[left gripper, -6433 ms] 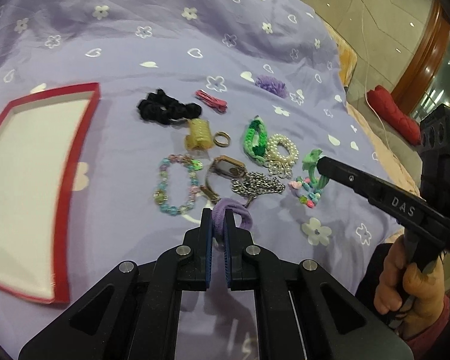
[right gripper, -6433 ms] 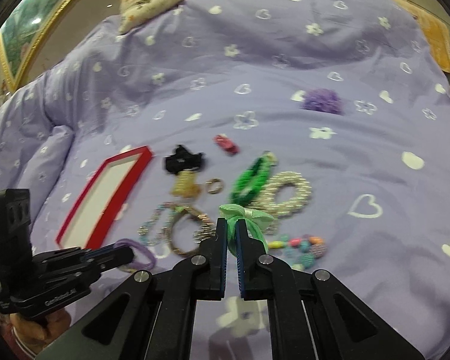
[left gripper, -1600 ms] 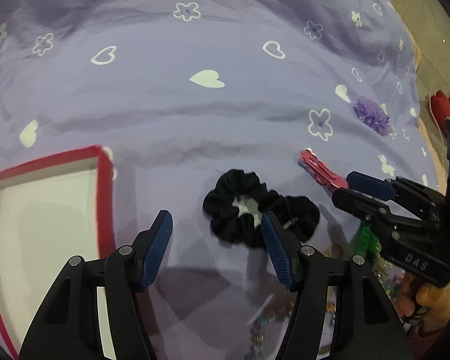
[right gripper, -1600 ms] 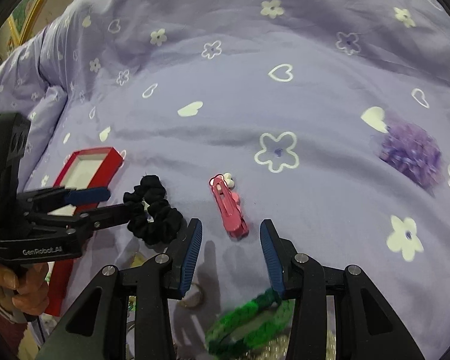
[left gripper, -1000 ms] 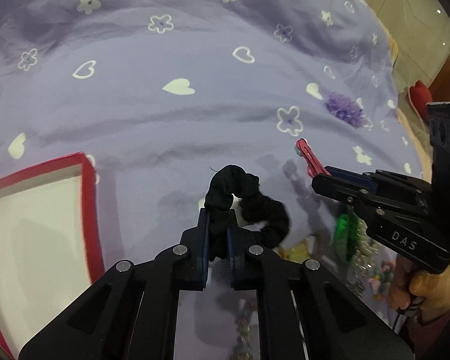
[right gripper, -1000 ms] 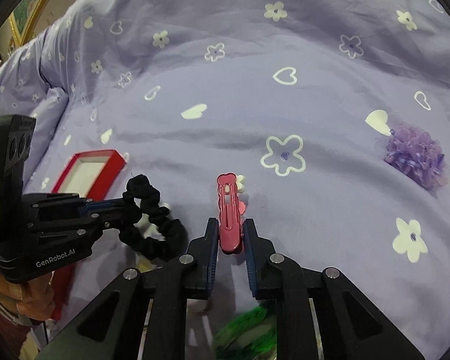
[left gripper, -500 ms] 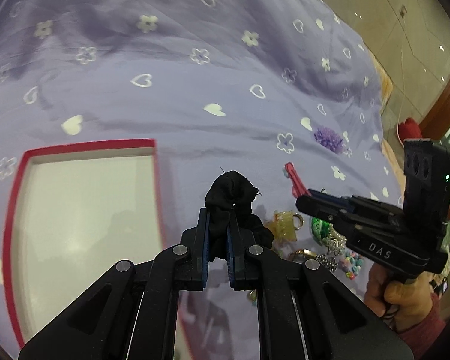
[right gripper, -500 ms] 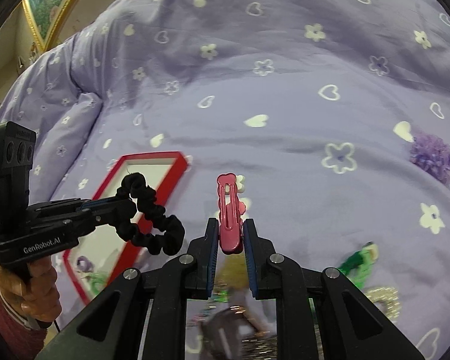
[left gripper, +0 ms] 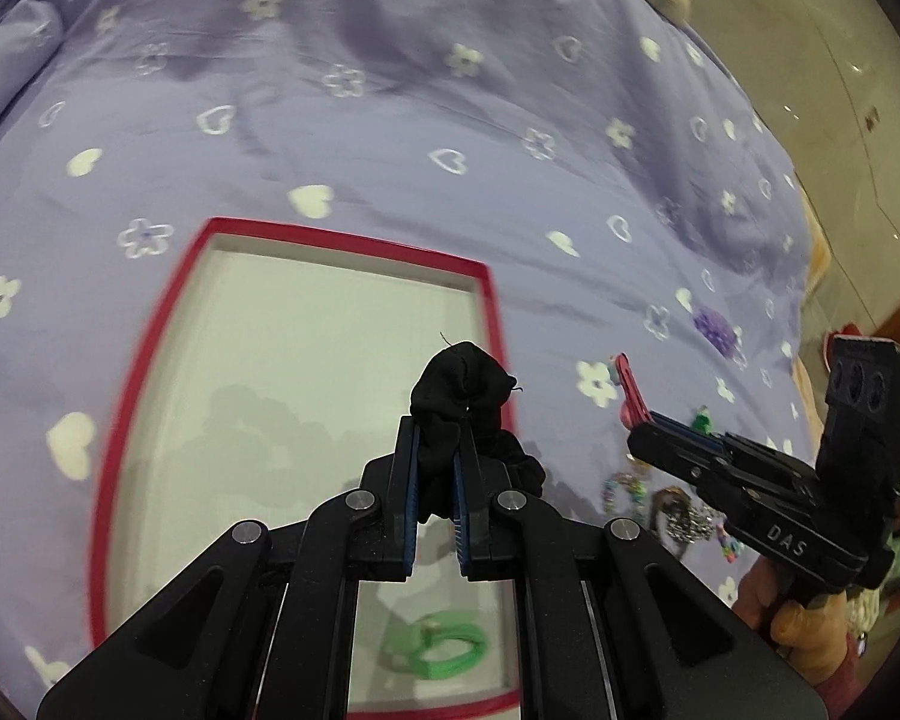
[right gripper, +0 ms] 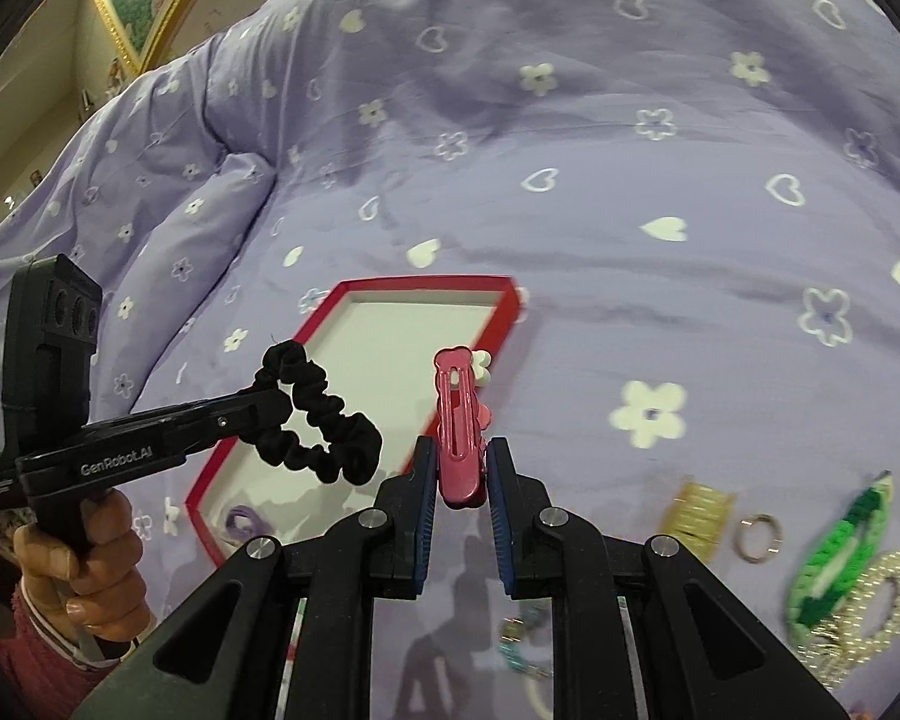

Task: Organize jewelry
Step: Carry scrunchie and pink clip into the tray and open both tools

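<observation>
My left gripper point(left gripper: 435, 432) is shut on a black scrunchie point(left gripper: 457, 387) and holds it above the red-rimmed white tray point(left gripper: 330, 252), near the tray's right rim. In the right wrist view the left gripper point(right gripper: 258, 396) dangles the scrunchie point(right gripper: 318, 426) over the tray point(right gripper: 426, 286). My right gripper point(right gripper: 457, 468) is shut on a pink hair clip point(right gripper: 457, 414) that stands upright, just right of the tray. It also shows in the left wrist view point(left gripper: 645, 420) with the clip point(left gripper: 629, 387). A green hair tie point(left gripper: 444, 648) and a purple hair tie point(right gripper: 243, 521) lie in the tray.
The purple floral bedspread point(right gripper: 630, 180) holds loose items at the right: a yellow clip point(right gripper: 699, 513), a ring point(right gripper: 757, 529), a green braided band point(right gripper: 840, 552), a pearl bracelet point(right gripper: 870, 606). A purple pompom point(left gripper: 714, 327) lies farther off. The bed edge and tiled floor point(left gripper: 840, 60) are on the right.
Both grippers have moved left with their items. The scrunchie now hangs over the tray, and the pink clip has come close to the tray's right rim.
</observation>
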`<state>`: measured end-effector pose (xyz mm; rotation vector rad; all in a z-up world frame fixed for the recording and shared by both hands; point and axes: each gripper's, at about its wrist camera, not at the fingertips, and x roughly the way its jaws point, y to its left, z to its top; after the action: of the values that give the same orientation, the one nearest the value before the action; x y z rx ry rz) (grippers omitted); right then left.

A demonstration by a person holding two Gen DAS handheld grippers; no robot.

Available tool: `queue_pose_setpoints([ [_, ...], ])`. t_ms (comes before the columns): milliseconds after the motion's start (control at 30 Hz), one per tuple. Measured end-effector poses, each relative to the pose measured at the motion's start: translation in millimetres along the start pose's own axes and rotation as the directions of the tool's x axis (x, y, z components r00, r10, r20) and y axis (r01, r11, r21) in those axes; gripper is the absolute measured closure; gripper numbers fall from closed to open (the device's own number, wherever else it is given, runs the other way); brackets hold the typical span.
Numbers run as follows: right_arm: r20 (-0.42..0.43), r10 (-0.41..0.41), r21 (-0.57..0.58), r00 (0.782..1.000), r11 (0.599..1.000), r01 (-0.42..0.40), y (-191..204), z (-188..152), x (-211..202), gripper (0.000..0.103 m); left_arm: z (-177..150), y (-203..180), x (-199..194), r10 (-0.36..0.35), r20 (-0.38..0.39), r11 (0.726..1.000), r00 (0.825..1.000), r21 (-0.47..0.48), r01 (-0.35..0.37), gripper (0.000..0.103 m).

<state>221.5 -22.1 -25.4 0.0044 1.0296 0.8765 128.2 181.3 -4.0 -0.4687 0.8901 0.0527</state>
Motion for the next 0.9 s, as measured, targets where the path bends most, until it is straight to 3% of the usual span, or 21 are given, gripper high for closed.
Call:
queue_pose_setpoints([
  [467, -0.064, 0.047, -0.071, 0.997, 0.996, -0.051, 52, 14, 62, 0.087, 13, 64, 12, 0.041, -0.022, 0.993, 0.999, -0.106, -0.043, 0.095],
  [900, -0.17, -0.041, -0.131, 0.985, 0.991, 0.019, 57, 24, 126, 0.087, 19, 100, 53, 0.079, -0.092, 0.984, 0.993, -0.153, -0.092, 0.095],
])
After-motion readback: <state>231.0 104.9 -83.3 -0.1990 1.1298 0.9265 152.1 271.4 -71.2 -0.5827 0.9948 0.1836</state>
